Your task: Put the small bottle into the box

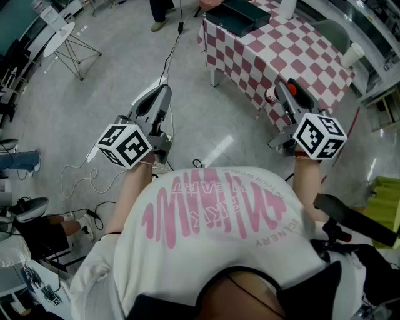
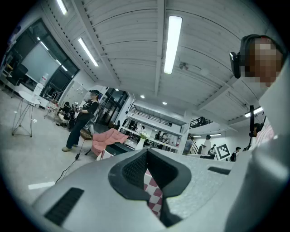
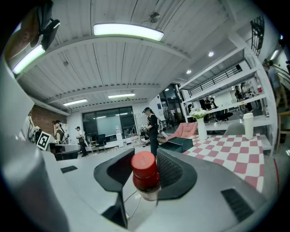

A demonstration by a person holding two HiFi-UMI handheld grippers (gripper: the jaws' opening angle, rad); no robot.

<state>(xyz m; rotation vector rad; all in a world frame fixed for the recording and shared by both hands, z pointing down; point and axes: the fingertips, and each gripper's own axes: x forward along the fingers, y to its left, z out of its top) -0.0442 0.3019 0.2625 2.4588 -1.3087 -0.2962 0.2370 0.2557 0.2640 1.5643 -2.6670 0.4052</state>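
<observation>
The small bottle is not in the box yet. It rides in the right claw, off the floor and short of the desk. The claw is clenched on it. The ribbed pads sit against either side of the red cap and the neck below it, spread only as wide as the bottle itself. The bottle stands upright between them, cap uppermost in the right gripper view. That grip keeps it steady for carrying and, I judge, ready to go down base first.

The box is dark, with its top open. It lies on the checked cloth at the far corner of the desk, well apart from the claw. In the right gripper view the claw points roughly towards the box, so the bottle looks lined up for the approach. In the head view the bottle shows just beside the near edge of the cloth.

The left claw is held out over the bare floor, away from the desk. It seems simply parked out of the way. Its pads are drawn together at the tips with nothing between them. Only a sliver of checked cloth shows through the gap behind the tips.
</observation>
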